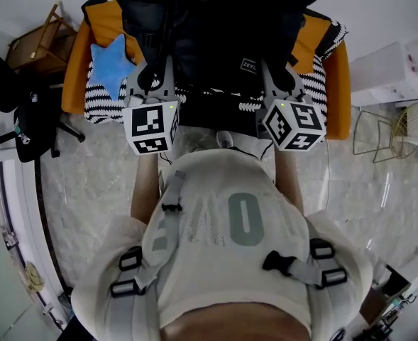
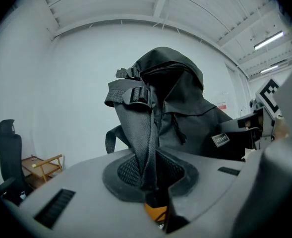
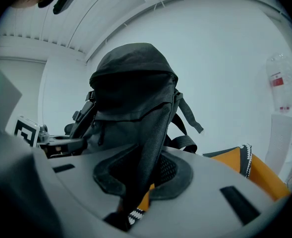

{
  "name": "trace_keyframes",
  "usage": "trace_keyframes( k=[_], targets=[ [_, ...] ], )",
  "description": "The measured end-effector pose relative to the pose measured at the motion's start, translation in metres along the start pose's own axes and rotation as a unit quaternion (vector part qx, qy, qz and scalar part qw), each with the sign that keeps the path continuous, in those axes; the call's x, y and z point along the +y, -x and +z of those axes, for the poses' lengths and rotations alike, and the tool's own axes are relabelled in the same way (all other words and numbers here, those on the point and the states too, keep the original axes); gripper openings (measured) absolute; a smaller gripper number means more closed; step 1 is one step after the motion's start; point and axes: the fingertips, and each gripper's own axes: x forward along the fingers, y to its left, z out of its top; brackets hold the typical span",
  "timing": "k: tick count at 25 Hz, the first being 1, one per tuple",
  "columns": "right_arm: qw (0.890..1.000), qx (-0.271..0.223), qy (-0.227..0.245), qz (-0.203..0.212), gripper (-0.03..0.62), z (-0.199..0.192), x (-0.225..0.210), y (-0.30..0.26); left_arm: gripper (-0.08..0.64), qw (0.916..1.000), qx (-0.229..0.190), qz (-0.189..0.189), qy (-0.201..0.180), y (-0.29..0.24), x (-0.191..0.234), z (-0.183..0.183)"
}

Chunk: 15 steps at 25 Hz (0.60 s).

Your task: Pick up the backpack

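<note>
A black backpack [image 1: 216, 27] hangs in front of me over an orange sofa [image 1: 338, 84]. My left gripper [image 1: 154, 84] is shut on the backpack's left shoulder strap [image 2: 143, 138], whose mesh webbing runs down between the jaws. My right gripper [image 1: 279, 84] is shut on the other shoulder strap [image 3: 153, 143]. In the left gripper view the backpack [image 2: 180, 103] rises above the jaws with its buckle at the top. The right gripper view shows the backpack [image 3: 133, 90] upright, loose webbing dangling on its right side.
A black-and-white patterned throw [image 1: 102, 98] and a blue star cushion [image 1: 113, 59] lie on the sofa. A black office chair [image 1: 24, 119] and a wooden rack [image 1: 42, 45] stand at the left. A wire basket [image 1: 389, 130] sits on the marble floor at the right.
</note>
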Motion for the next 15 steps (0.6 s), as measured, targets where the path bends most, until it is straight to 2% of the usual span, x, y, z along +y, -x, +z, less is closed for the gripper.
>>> trace_keyframes(
  k=[9, 15],
  targets=[
    [1.0, -0.008, -0.003, -0.001, 0.071, -0.003, 0.004, -0.001, 0.057, 1.0, -0.004, -0.004, -0.004, 0.0, 0.004, -0.002],
    [1.0, -0.008, 0.001, 0.001, 0.071, 0.002, -0.01, 0.006, 0.057, 1.0, -0.009, -0.003, -0.001, -0.002, -0.011, 0.004]
  ],
)
